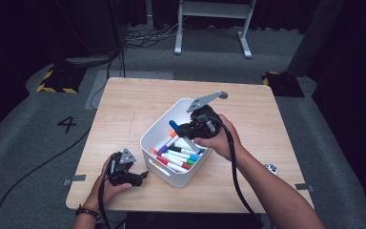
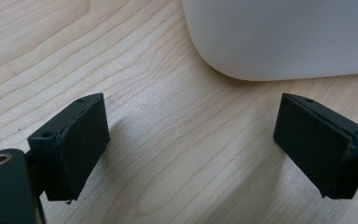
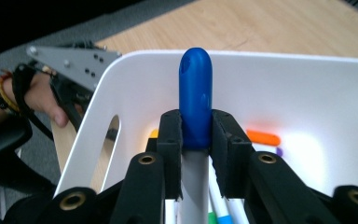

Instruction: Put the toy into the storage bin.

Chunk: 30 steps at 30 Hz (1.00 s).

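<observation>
While the left gripper (image 1: 142, 175) rests on the pale wooden table (image 1: 124, 109) just beside the near-left corner of the white plastic bin (image 1: 148, 136), its jaws stand wide with nothing between them. Loose coloured markers (image 1: 178, 156) lie in the bin's floor. Over the bin's middle, the right gripper (image 3: 196, 133) is clamped on a blue-capped white marker (image 3: 195, 93), pinching at the cap's base. Judgement: lower the marker until it lies flat among the others inside the bin, then release; dropping it from height risks bouncing it over the bin's wall.
</observation>
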{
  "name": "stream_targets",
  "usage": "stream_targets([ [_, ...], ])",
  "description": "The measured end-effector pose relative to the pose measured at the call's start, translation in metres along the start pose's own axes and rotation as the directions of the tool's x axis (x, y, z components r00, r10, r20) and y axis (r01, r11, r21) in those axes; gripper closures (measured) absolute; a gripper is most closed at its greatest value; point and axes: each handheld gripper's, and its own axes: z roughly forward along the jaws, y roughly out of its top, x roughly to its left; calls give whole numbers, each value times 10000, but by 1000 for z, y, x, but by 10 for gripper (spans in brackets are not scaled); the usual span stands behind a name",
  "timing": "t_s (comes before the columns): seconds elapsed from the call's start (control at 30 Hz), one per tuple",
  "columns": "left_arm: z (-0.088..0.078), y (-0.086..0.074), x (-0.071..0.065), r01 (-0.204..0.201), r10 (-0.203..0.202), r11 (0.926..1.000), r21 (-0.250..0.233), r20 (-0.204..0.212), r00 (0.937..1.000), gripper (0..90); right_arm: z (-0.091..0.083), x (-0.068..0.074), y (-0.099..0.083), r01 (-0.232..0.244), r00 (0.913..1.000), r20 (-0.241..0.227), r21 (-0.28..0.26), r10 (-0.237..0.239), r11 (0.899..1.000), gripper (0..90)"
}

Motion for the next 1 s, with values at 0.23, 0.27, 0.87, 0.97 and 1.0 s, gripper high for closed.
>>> stream_targets([
  [0.23,0,0,0,0,0,10000,-5,-2,10000,104,27,16,-1,240,9995,-246,1252,-211,9918,748],
  [0.27,0,0,0,30,-30,10000,-9,8,10000,104,32,20,0,523,9984,-301,1330,-487,9897,747],
  [0.87,0,0,0,3,-3,10000,18,39,10000,105,59,37,1,582,9949,-937,2285,-376,9718,743],
  [0.97,0,0,0,1,-1,10000,7,22,10000,105,60,36,0,520,9956,-874,2231,-332,9734,705],
  [1.0,0,0,0,-6,6,10000,10,15,10000,105,61,36,0,552,9958,-842,2238,-371,9731,662],
])
